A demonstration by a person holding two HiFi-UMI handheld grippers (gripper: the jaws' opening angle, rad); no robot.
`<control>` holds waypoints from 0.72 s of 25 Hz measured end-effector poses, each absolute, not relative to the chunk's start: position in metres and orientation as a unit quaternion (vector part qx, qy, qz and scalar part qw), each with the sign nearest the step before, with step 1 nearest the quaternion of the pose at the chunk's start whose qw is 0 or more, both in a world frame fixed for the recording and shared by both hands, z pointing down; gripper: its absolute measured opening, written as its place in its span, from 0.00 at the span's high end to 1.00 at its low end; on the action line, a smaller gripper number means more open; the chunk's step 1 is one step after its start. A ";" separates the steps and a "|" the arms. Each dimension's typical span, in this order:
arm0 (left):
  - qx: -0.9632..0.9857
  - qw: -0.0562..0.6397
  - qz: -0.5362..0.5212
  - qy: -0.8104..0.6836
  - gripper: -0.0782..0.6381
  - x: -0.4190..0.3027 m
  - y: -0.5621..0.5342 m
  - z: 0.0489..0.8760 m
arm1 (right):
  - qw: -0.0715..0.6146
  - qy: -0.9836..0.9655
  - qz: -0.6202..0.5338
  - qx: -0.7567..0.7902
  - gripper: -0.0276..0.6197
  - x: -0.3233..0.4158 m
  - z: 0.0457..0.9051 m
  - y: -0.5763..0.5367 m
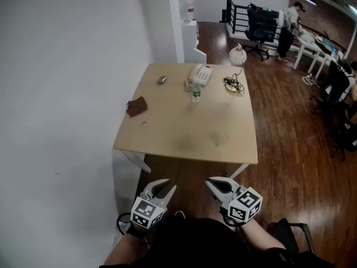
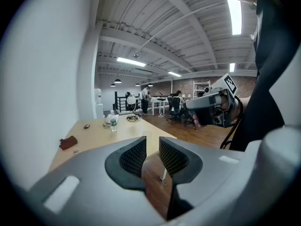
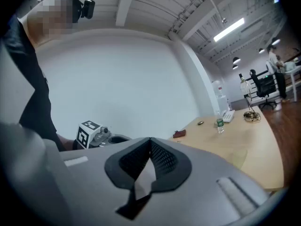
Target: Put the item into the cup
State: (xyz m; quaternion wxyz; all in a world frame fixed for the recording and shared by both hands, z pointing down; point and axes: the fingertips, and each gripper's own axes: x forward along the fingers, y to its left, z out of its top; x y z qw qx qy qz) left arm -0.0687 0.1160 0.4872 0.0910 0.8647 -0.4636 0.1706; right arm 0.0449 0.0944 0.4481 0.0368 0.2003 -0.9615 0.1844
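Note:
A faint clear cup [image 1: 221,139] stands near the front right of the light wooden table [image 1: 184,144]; in the right gripper view the cup [image 3: 239,156] is barely visible. A small pale object [image 1: 144,123] lies beside a brown wallet [image 1: 136,106] at the table's left. Both grippers hang below the table's front edge, close to the person's body and well short of the table. My left gripper [image 1: 166,185] [image 2: 153,141] is open with only air between its pads. The tips of my right gripper [image 1: 212,183] [image 3: 149,140] meet, and it holds nothing.
Toward the back of the table are a small bottle [image 1: 196,94], a white telephone [image 1: 199,74], a mouse [image 1: 162,80] and a tangle of dark items [image 1: 234,85]. A white wall runs along the left. Office chairs and a person stand far back right on the wooden floor.

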 end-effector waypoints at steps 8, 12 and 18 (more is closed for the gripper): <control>0.847 0.093 0.173 -0.494 0.78 -0.101 0.079 0.495 | 0.054 -0.967 0.160 0.192 0.95 0.029 0.453 0.057; 0.842 0.097 0.166 -0.504 0.78 -0.128 0.048 0.501 | 0.071 -0.972 0.119 0.189 0.95 0.004 0.453 0.031; 0.836 0.105 0.166 -0.513 0.78 -0.180 -0.015 0.520 | 0.104 -0.973 0.092 0.185 0.95 -0.043 0.462 -0.021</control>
